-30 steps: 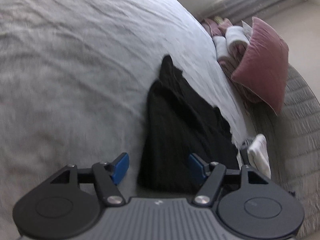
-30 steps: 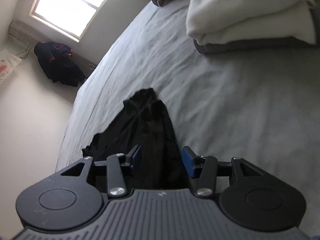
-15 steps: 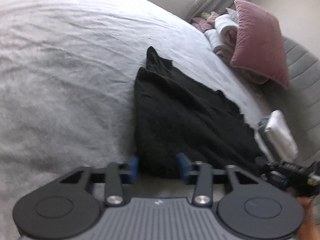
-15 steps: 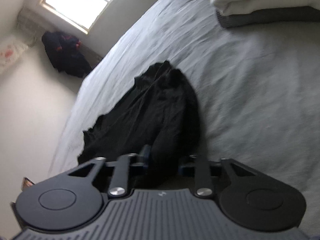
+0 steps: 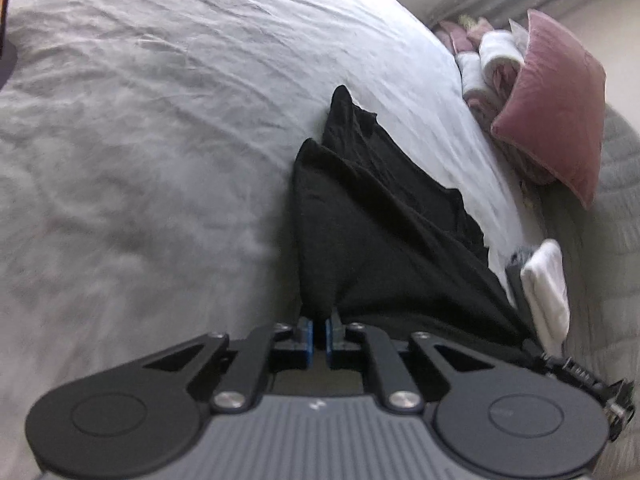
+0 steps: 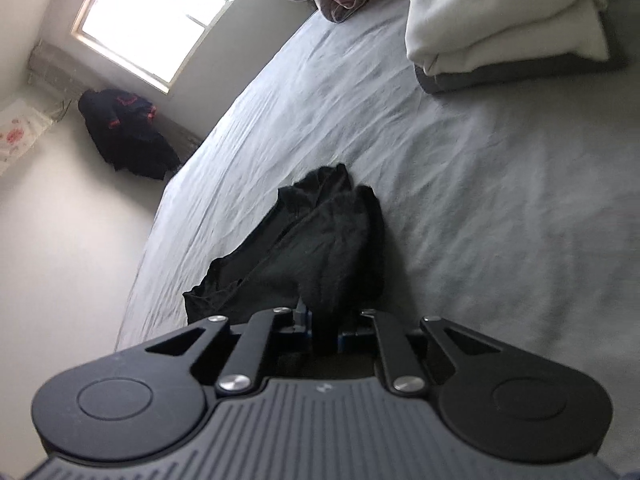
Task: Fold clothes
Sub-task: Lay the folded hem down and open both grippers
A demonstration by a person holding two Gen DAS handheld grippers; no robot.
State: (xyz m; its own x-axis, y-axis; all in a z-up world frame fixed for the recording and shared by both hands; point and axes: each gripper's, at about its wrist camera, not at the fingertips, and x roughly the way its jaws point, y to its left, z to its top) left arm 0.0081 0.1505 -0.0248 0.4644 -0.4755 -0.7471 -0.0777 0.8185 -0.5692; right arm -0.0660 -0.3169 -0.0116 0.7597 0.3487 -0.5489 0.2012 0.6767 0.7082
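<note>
1. the bed (image 5: 160,128) fills both views, its pale grey sheet rumpled; the black garment (image 5: 380,232) lies on it, stretched in a long wedge from a bunched far tip toward both tools.
2. at the far side sit a pink cushion (image 5: 556,120), rolled towels (image 5: 492,56) and a folded white stack (image 6: 504,20); in the right wrist view a dark jacket (image 6: 124,132) hangs by the window (image 6: 168,12).
3. a second ago both pairs of fingers stood spread, hovering just short of the near edge of the garment. now the left gripper (image 5: 319,334) has its fingers drawn nearly together, pinching a corner of cloth that pulls up into a taut peak.
4. the right gripper (image 6: 322,334) has likewise closed: a thick bundle of black cloth passes between its fingers, which are clamped on it.
5. so the change is from reaching to holding. the near edge is now gripped at two points and lifted a little, while the far end rests on the sheet.
6. my judgement: the garment is held ready to be carried or spread, but is not yet neatly folded. a slip at either pinch would let the edge sag.
</note>
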